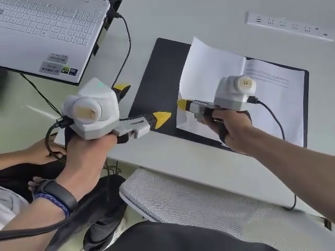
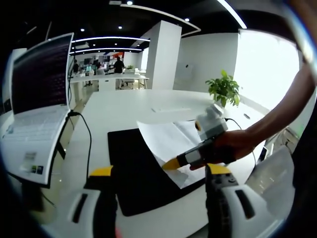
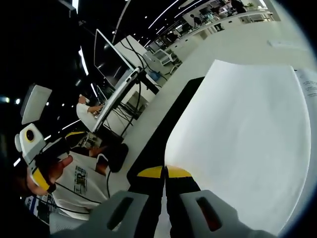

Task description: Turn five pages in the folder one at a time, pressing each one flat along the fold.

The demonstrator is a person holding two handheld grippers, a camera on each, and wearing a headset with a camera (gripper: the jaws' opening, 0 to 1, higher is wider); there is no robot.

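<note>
"On head view, which step?"
"Mid-turn: my right gripper [image 1: 184, 105] lifts the page [image 1: 209, 68] off the folder [image 1: 149, 78]."
"Left gripper view?"
"Left gripper [image 2: 159, 170] jaws apart, idle at 6 o'clock."
"Right gripper view?"
"Jaws seemingly pinch the page corner. Next: sweep toward 9 o'clock, then press."
</note>
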